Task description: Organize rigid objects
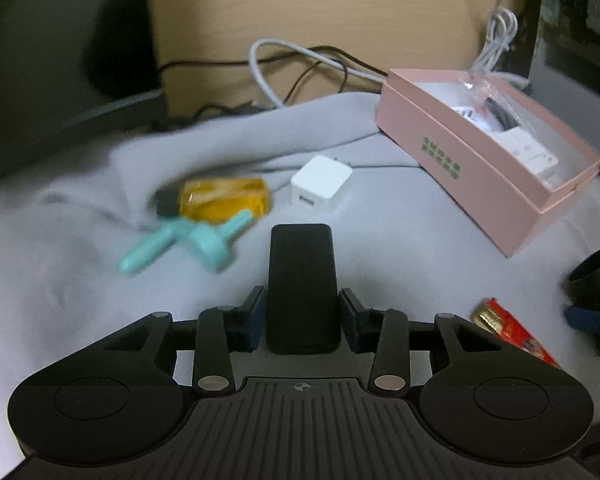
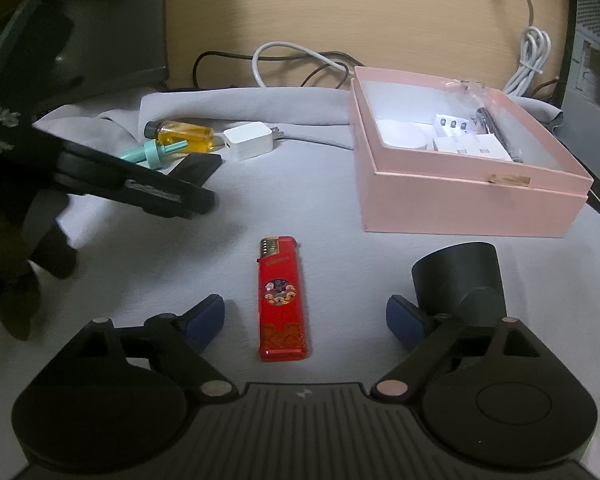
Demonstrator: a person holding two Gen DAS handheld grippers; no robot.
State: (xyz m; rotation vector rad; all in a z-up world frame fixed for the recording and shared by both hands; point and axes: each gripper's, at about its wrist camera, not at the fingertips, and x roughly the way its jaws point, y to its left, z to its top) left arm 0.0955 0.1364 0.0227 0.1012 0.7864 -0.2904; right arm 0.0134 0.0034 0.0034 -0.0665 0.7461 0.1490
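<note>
My left gripper [image 1: 302, 312] is shut on a flat black block [image 1: 302, 280] and holds it above the grey cloth; it also shows in the right wrist view [image 2: 198, 168]. My right gripper [image 2: 305, 318] is open, its fingers either side of a red lighter [image 2: 281, 300] lying on the cloth. A yellow bottle [image 1: 220, 198], a teal plastic piece [image 1: 192, 244] and a white charger [image 1: 320, 184] lie beyond the left gripper. The open pink box [image 2: 452, 196] holds several white items.
A black cylindrical piece [image 2: 460, 280] stands by my right gripper's right finger. White and dark cables [image 2: 300, 60] lie behind the cloth against a wooden board. A dark device [image 2: 100, 40] stands at the far left.
</note>
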